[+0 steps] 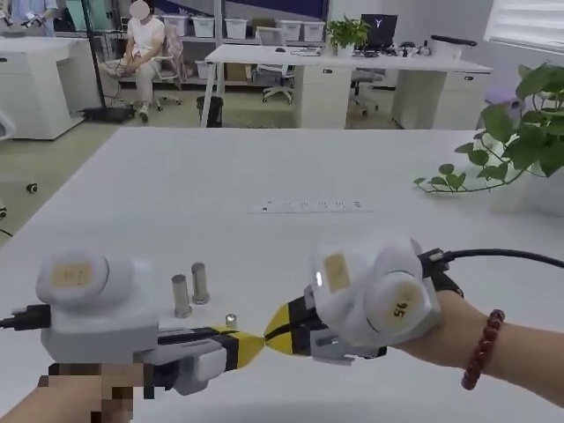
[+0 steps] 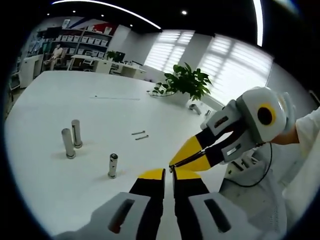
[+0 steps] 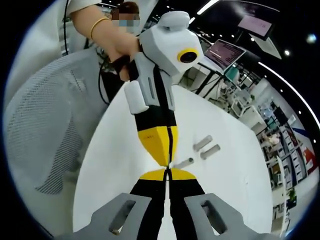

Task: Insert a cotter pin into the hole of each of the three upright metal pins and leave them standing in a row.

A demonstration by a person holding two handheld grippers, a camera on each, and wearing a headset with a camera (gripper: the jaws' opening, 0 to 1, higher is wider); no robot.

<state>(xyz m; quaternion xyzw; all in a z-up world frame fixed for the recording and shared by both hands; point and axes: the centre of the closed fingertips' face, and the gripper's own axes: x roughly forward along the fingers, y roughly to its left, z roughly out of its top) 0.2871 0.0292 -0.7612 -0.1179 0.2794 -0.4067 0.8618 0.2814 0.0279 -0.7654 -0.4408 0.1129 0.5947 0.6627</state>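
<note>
Three short metal pins stand upright on the white table: two close together (image 1: pixel 181 295) (image 1: pixel 200 282) and a shorter one (image 1: pixel 231 320) nearer the grippers. In the left gripper view these pins (image 2: pixel 67 143) (image 2: pixel 76 133) (image 2: pixel 113 165) stand at the left, with two cotter pins (image 2: pixel 140 135) lying flat beyond them. My left gripper (image 1: pixel 253 343) and right gripper (image 1: pixel 271 339) meet tip to tip, just right of the short pin. Both look shut. Whether anything thin is pinched where the tips touch is too small to tell.
A potted plant (image 1: pixel 515 132) trails over the table's right side. A faint row of small marks (image 1: pixel 310 205) lies mid-table. Desks, chairs and a seated person (image 1: pixel 137 53) are in the room beyond the far edge. A cable (image 1: pixel 502 256) runs from the right gripper.
</note>
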